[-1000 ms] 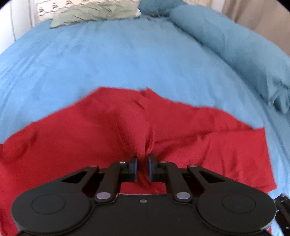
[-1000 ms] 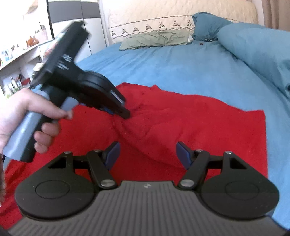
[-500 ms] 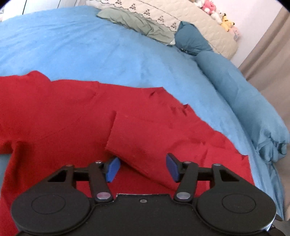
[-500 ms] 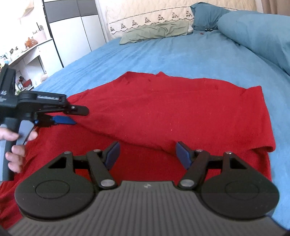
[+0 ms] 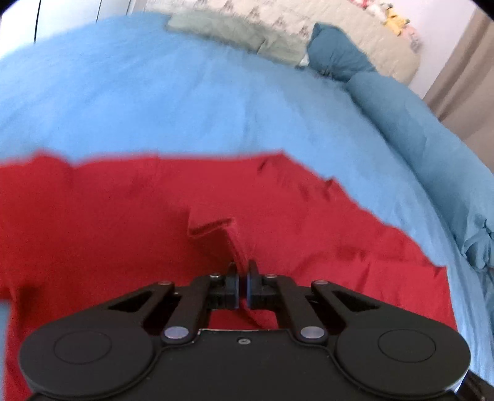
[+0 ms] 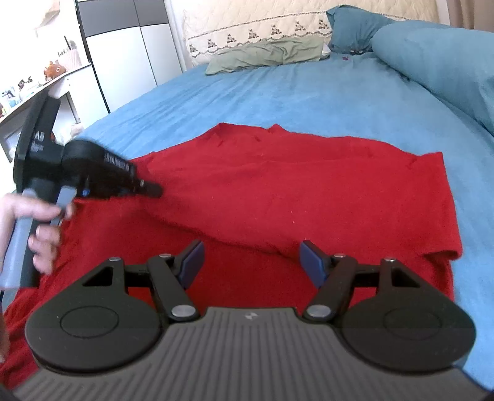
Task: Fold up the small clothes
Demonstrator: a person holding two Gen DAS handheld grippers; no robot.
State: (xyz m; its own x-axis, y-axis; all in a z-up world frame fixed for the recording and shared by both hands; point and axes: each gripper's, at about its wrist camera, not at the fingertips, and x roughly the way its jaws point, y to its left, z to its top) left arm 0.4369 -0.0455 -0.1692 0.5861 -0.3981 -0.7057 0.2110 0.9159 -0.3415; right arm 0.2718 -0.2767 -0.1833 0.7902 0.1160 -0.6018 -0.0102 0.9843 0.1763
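Observation:
A red garment [image 5: 123,216] lies spread on the blue bed sheet [image 5: 154,101]; it also shows in the right wrist view [image 6: 308,185]. My left gripper [image 5: 242,271] is shut on a pinched ridge of the red cloth near its middle fold. In the right wrist view the left gripper [image 6: 154,189] sits at the garment's left side, held by a hand [image 6: 40,225]. My right gripper [image 6: 251,262] is open and empty, hovering above the near folded edge of the garment.
A rolled blue duvet [image 6: 438,61] lies along the right side of the bed. A green pillow [image 6: 268,52] and a blue pillow [image 6: 349,27] rest by the headboard. A wardrobe [image 6: 129,55] and a white shelf [image 6: 46,80] stand left.
My left gripper, open half a second ago, has shut on a fold of the red cloth. The right gripper has stayed open in about the same place.

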